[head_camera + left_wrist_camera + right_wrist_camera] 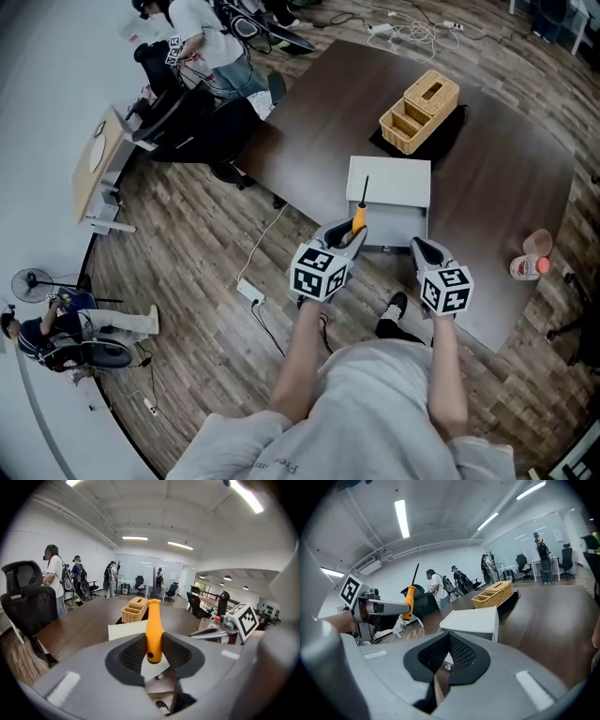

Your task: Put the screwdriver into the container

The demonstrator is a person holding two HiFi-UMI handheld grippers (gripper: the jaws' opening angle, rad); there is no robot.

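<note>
Screwdriver (359, 217) in the left gripper (349, 234), just short of the white box (389, 183)

The jaws pinch the orange handle, shaft pointing up. The right gripper (427, 248) sits near the box's front edge, jaws together, empty. The basket (419, 111) lies beyond the box (the container, I'd judge). Best to carry high over the box, tip the shaft down, and release only once it is over a compartment.
</note>
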